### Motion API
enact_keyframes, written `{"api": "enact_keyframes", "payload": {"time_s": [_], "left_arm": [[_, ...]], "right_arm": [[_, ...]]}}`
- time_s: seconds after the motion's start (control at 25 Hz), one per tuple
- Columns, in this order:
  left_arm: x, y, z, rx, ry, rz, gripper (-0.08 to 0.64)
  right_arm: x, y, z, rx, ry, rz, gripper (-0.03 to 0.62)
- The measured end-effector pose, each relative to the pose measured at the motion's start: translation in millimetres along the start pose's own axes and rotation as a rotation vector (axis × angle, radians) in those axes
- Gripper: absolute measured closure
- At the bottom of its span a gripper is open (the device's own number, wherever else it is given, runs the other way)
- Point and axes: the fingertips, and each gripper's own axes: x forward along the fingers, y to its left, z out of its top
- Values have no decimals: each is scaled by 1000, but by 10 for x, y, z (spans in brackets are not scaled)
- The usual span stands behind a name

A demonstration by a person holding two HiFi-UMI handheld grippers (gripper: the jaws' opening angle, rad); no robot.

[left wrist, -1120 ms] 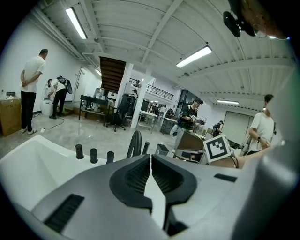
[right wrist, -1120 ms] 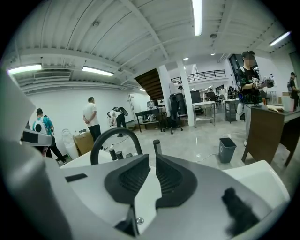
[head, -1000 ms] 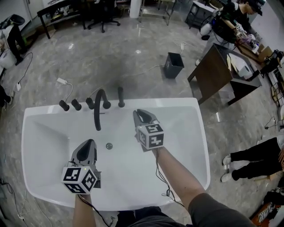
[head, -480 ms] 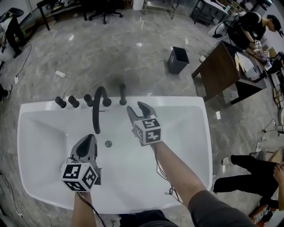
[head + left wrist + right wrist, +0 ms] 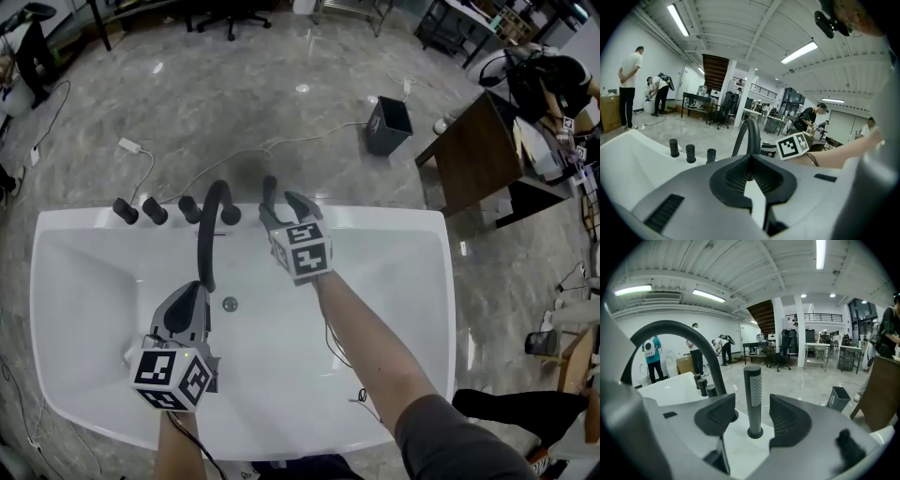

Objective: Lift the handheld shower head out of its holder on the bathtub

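Note:
The handheld shower head (image 5: 270,192) (image 5: 753,394) is a slim black stick standing upright in its holder on the far rim of the white bathtub (image 5: 394,220). My right gripper (image 5: 281,208) (image 5: 752,411) is at that rim with its jaws opening. The shower head stands between them, and neither pad touches it. My left gripper (image 5: 192,292) (image 5: 750,159) hangs over the tub's inside, near the drain (image 5: 230,303). It is shut and holds nothing.
A black arched faucet (image 5: 211,225) (image 5: 670,333) rises just left of the shower head, with three black knobs (image 5: 155,210) further left on the rim. Beyond the tub are a cable and plug (image 5: 131,145), a dark bin (image 5: 387,125) and a wooden desk (image 5: 469,150).
My right gripper has moved forward to the far rim and its jaws have gone from shut to open around the shower head. The left gripper has sunk a little toward me.

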Motion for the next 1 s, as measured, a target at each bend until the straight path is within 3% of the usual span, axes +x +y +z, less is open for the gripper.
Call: {"api": "enact_keyframes", "payload": {"time_s": [0.24,0.48,0.76,0.8,0.84,1.0], "left_arm": [[43,66,10,-11,-8,-5,538],[52,21,43,69,4,20,538],[55,36,33,32,9,9,538],[53,38,32,31,10,11,538],[49,41,33,27,10,13,538],[43,50,34,10,6,15,538]], "right_arm": [[241,-79,-5,-6,-10,-25,376],[357,-54,51,-39,-27,-15,376],[497,10,-13,-49,-6,20,379],[495,2,-12,-54,-4,15,390],[488,0,-9,-62,0,12,442],[434,58,-34,-108,38,36,449]]}}
